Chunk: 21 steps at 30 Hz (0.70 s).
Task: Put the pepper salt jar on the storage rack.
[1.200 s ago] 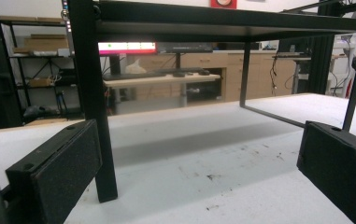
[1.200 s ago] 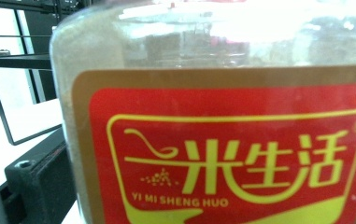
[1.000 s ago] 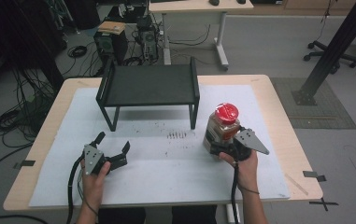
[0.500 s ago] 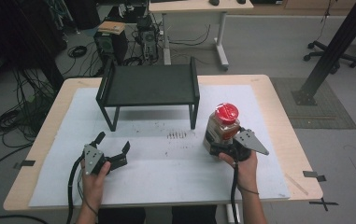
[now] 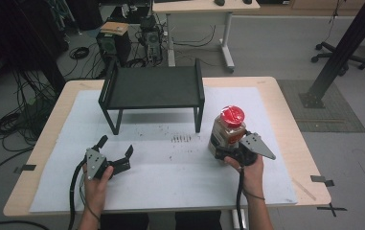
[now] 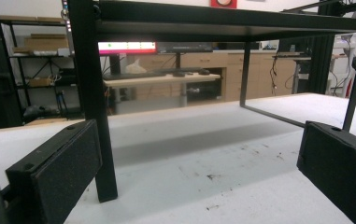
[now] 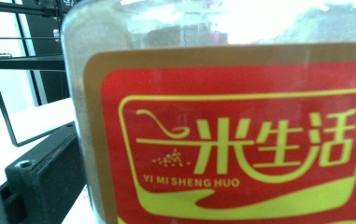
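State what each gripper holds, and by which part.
The right gripper clamps the red-lidded jar low on its labelled body. The left gripper is open and holds nothing.

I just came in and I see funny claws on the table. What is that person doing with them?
A person sits at a table with a grabbing tool in each hand. The right tool is closed around a clear jar with a red lid, which stands upright on the white sheet. The left tool rests open on the sheet and holds nothing. A black metal shelf stands farther back on the table, with nothing on it.
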Motion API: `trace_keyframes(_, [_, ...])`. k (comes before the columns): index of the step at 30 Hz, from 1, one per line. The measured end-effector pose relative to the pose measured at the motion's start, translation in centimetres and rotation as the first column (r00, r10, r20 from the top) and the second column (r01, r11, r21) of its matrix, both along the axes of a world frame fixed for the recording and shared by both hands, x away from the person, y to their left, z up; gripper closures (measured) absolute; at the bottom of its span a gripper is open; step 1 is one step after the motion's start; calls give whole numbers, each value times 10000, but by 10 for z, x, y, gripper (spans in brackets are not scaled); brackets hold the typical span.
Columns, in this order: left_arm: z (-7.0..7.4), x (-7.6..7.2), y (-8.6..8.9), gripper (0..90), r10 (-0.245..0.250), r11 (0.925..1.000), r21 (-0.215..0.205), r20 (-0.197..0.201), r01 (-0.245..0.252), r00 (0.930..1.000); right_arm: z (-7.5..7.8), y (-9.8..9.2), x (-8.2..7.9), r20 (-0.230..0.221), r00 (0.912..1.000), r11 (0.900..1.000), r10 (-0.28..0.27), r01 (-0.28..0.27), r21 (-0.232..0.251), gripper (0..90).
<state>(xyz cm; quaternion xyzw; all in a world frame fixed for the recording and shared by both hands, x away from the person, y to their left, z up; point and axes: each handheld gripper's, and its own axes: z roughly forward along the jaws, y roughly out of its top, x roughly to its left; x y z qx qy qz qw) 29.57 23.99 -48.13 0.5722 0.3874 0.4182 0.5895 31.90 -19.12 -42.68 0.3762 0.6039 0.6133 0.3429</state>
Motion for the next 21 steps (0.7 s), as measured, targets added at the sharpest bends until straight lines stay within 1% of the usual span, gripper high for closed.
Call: trace_keyframes(21, [0,0,0,2,13,10000,-20,-19,-13,10000,1,-2,0,30,9999,9999,-103,103,85,0])
